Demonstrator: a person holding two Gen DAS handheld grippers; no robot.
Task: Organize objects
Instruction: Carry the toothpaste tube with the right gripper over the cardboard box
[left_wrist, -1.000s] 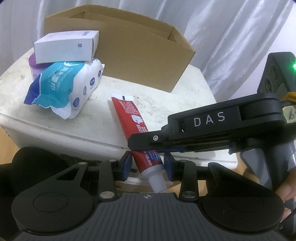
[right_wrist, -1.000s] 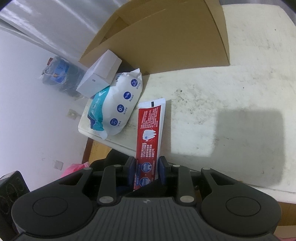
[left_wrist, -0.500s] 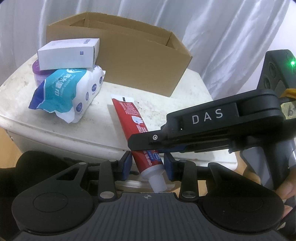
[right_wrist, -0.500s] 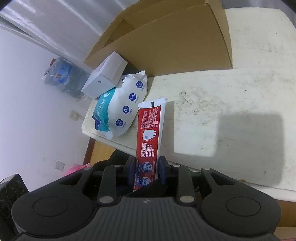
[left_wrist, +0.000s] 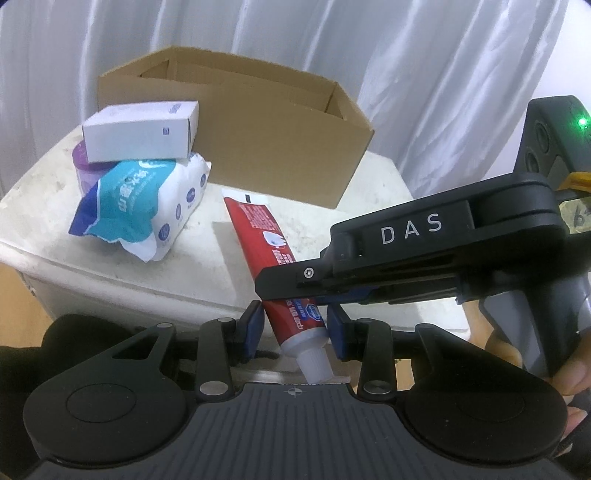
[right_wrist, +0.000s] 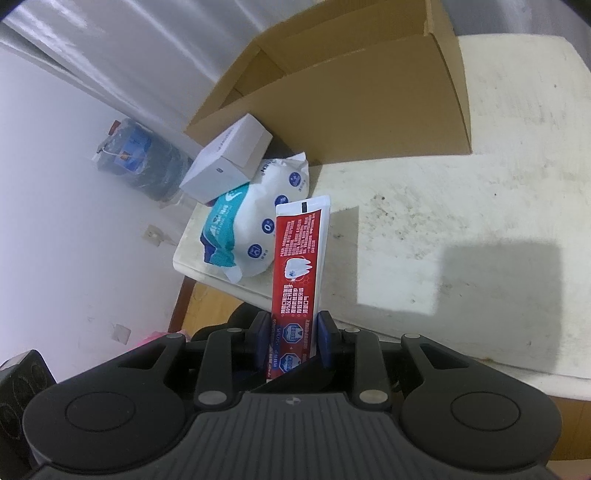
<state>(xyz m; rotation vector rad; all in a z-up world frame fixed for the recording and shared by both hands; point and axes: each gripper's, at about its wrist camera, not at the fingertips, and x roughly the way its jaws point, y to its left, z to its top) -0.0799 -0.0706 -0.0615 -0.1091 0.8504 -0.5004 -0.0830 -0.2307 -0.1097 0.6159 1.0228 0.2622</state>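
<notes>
A red toothpaste tube (left_wrist: 269, 254) with a white cap is held above the white table's front edge. My left gripper (left_wrist: 295, 326) is shut on its cap end. My right gripper (right_wrist: 293, 338) is shut on the same tube (right_wrist: 299, 258) from the side; its black body marked DAS (left_wrist: 424, 251) crosses the left wrist view. An open cardboard box (left_wrist: 258, 125) stands at the back of the table; it also shows in the right wrist view (right_wrist: 354, 110).
A teal and white wipes pack (left_wrist: 144, 206) lies left of the tube, with a white carton (left_wrist: 140, 131) on top and a purple container (left_wrist: 83, 166) behind. The table (right_wrist: 461, 229) is worn white. A blue water jug (right_wrist: 144, 162) stands on the floor.
Both grippers, still shut on the tube, have risen and drawn back a little; the box and the pile sit lower and farther in both views.
</notes>
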